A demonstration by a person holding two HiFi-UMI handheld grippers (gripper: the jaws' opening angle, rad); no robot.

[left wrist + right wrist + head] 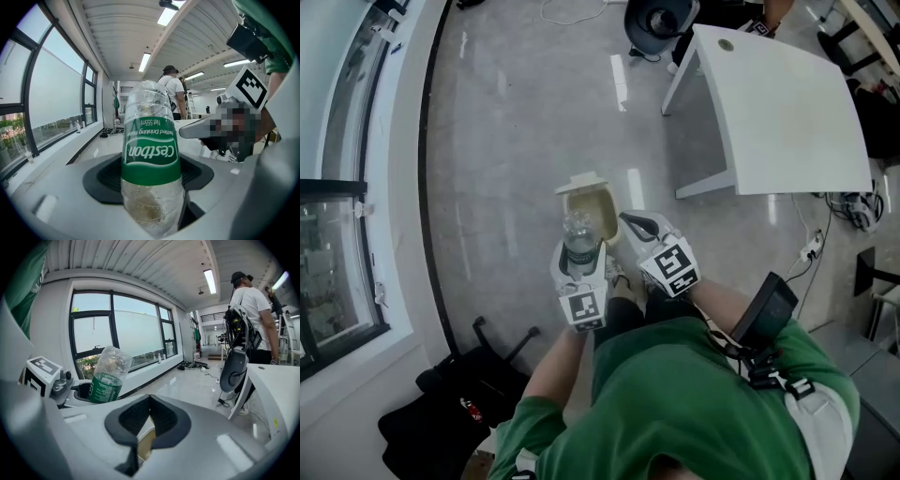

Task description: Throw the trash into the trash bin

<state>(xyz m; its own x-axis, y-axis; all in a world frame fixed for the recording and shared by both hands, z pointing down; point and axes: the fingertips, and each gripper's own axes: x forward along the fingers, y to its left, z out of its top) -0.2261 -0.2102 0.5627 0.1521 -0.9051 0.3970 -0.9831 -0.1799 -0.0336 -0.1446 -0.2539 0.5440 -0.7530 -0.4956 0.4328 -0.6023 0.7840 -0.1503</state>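
Observation:
A clear plastic bottle with a green label stands neck-down between the jaws of my left gripper, which is shut on it. The left gripper view shows the bottle filling the middle of the frame. It hangs at the near edge of a small trash bin with a tan inside and its white lid tipped back. My right gripper sits at the bin's right rim. In the right gripper view, its jaws stand almost together with a white-and-tan strip of the bin between them, and the bottle shows at left.
A white table stands to the far right, with a black office chair behind it. A power strip with cables lies right of me. A black bag rests by the window wall. A person stands by the table.

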